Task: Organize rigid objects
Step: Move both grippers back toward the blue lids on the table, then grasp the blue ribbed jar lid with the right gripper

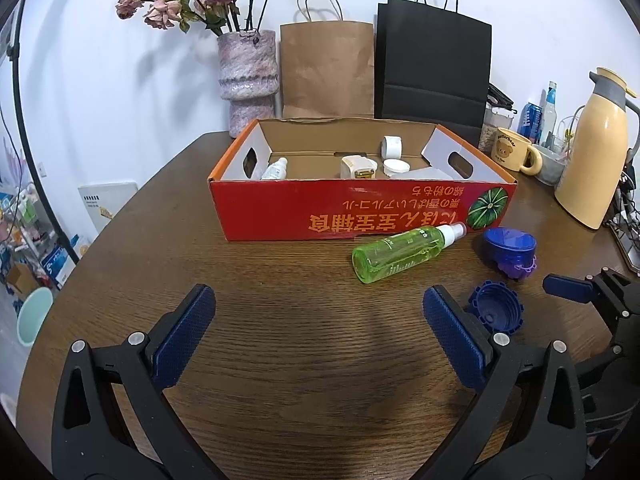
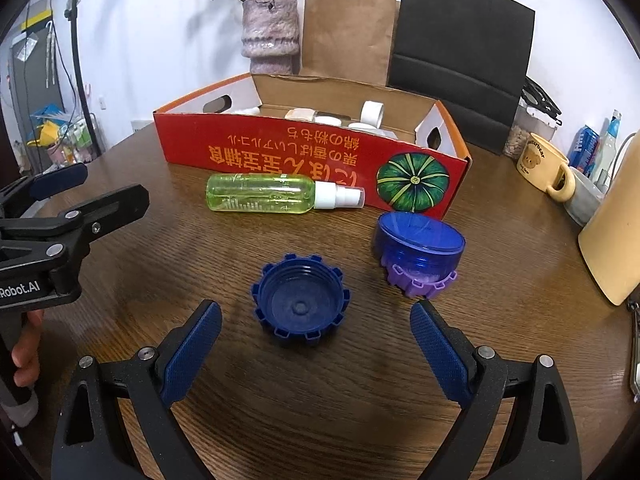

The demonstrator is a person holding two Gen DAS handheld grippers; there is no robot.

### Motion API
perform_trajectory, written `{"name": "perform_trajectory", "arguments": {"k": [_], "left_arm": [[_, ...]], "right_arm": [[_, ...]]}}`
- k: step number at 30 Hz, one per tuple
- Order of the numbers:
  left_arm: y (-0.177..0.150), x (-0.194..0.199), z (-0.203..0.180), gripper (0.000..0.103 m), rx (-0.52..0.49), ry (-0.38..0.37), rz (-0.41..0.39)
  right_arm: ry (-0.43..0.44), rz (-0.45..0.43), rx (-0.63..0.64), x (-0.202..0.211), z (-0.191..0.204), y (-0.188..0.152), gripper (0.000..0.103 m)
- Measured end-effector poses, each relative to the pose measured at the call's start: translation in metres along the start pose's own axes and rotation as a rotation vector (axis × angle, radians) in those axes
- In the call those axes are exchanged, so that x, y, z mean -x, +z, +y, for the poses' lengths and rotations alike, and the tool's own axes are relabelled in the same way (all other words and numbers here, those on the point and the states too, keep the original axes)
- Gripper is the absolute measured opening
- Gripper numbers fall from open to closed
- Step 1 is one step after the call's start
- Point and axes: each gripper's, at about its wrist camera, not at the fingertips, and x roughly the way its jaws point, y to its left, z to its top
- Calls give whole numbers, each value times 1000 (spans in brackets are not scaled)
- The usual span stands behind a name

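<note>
You're holding both grippers low over the brown tabletop (image 2: 280,420), and both are gaping wide with nothing between the fingers. Your right gripper (image 2: 316,344) is hovering just short of the dark blue ridged cap (image 2: 301,300), which is lying open side up, apart from the pads. Your left gripper (image 1: 320,332) is sitting over bare wood, and its right finger is cutting off part of that same cap in the left wrist view. The green spray bottle (image 2: 276,193) is lying on its side just in front of the red cardboard box (image 2: 288,152), and the blue jar (image 2: 419,242) is resting tilted on a purple ridged piece (image 2: 424,282) (can't tell if they're attached). Inside the box you're only seeing the tops of some white containers (image 1: 391,148); the front wall is hiding the rest. A hand (image 2: 26,354) is peeking in at the left edge, mostly cut off.
</note>
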Motion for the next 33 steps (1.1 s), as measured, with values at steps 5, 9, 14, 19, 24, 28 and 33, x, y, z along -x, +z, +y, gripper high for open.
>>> {"name": "perform_trajectory", "arguments": {"k": [5, 9, 14, 19, 24, 28, 33], "left_arm": [[0, -1, 0, 103, -1, -16, 7], [-1, -1, -3, 103, -13, -19, 8], [-2, -4, -3, 103, -9, -19, 28], [-2, -7, -3, 103, -9, -26, 46], [-1, -11, -5, 103, -12, -27, 58], [1, -15, -9, 103, -16, -31, 70], [8, -23, -17, 103, -36, -41, 82]], "right_arm": [[21, 18, 4, -4, 2, 0, 94], [40, 35, -3, -8, 2, 1, 69], [74, 43, -5, -11, 4, 1, 51], [58, -8, -20, -2, 0, 3, 51], [44, -46, -43, 5, -8, 7, 51], [33, -72, -68, 9, -18, 11, 51], [18, -101, -88, 11, -30, 15, 51]]}}
